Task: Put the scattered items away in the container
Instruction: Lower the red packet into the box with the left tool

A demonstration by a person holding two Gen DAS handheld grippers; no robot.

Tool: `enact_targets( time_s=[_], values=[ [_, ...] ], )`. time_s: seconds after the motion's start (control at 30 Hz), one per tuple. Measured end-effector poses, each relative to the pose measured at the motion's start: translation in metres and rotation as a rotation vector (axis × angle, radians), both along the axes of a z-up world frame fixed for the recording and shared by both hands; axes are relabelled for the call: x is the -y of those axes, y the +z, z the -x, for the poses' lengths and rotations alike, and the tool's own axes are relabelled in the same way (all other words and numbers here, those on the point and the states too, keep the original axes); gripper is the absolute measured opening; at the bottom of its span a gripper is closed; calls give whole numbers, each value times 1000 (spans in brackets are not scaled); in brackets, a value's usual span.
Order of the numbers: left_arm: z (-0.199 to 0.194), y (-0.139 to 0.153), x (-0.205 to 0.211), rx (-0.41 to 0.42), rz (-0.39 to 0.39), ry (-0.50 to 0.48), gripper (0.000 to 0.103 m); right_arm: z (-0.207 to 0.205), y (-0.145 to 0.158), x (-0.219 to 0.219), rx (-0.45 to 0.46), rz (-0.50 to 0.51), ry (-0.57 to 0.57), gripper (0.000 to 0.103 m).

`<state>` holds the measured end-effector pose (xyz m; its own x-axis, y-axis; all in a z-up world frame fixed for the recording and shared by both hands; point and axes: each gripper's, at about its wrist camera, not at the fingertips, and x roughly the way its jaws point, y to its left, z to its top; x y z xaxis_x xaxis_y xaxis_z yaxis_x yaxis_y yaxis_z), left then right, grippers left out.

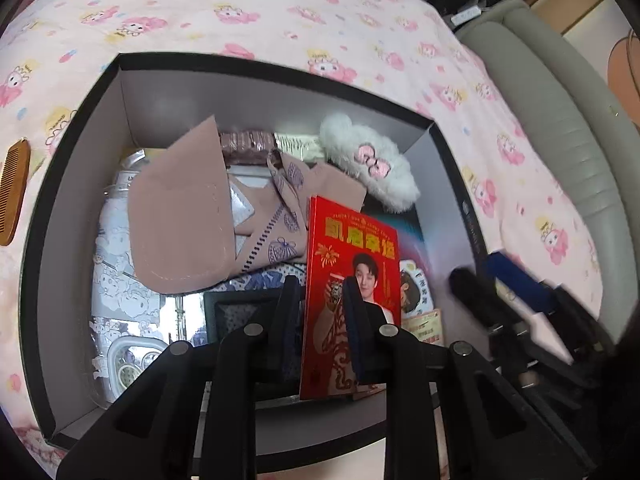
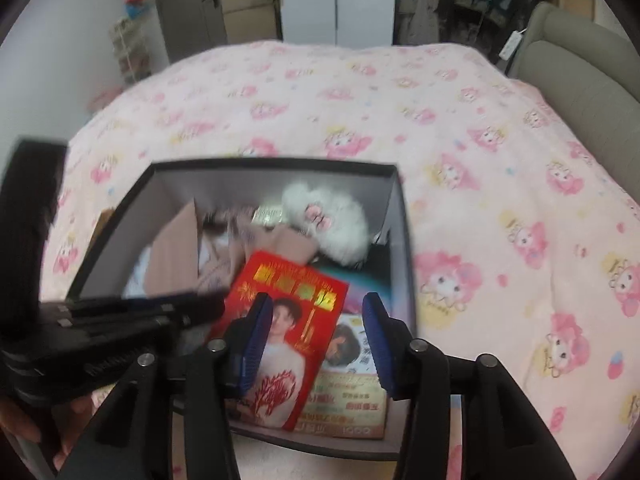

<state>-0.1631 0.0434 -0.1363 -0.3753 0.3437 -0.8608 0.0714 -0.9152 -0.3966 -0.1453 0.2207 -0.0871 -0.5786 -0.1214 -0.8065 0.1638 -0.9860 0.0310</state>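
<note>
A black open box (image 1: 72, 128) with grey inner walls sits on the pink bed; it also shows in the right wrist view (image 2: 276, 166). Inside lie a pink cloth pouch (image 1: 180, 216), a white fluffy plush (image 1: 372, 164), a clear patterned bag (image 1: 116, 280) and leaflets. My left gripper (image 1: 320, 308) is over the box, its fingers on either side of a red envelope (image 1: 352, 264) that stands on edge; the grip looks closed on it. My right gripper (image 2: 316, 336) is open and empty above the box's near right corner, over the red envelope (image 2: 288, 312).
A brown wooden comb (image 1: 14, 192) lies on the pink cartoon-print bedspread (image 1: 280, 12) left of the box. A grey padded headboard (image 1: 560, 112) runs along the right. Wardrobes and a doorway (image 2: 304, 0) stand beyond the bed.
</note>
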Motion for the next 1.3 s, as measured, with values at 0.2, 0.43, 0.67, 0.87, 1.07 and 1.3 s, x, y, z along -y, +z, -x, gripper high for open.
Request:
enact_targets(
  time_s=[0.2, 0.43, 0.67, 0.87, 1.07, 1.3],
  values=[
    [6, -11, -22, 45, -6, -49, 21, 14, -17, -13, 97, 54, -48, 43],
    [-1, -2, -18, 6, -109, -101, 25, 13, -7, -21, 57, 111, -74, 43],
    [-15, 12, 8, -39, -38, -30, 25, 16, -19, 1, 119, 165, 70, 43],
    [-20, -7, 22, 29, 28, 6, 27, 24, -48, 22, 235, 115, 122, 43],
    [-25, -3, 36, 16, 13, 46, 27, 25, -66, 25, 285, 30, 88, 43],
    [-8, -1, 30, -22, 16, 46, 27, 35, -65, 17, 272, 132, 51, 43]
  ],
)
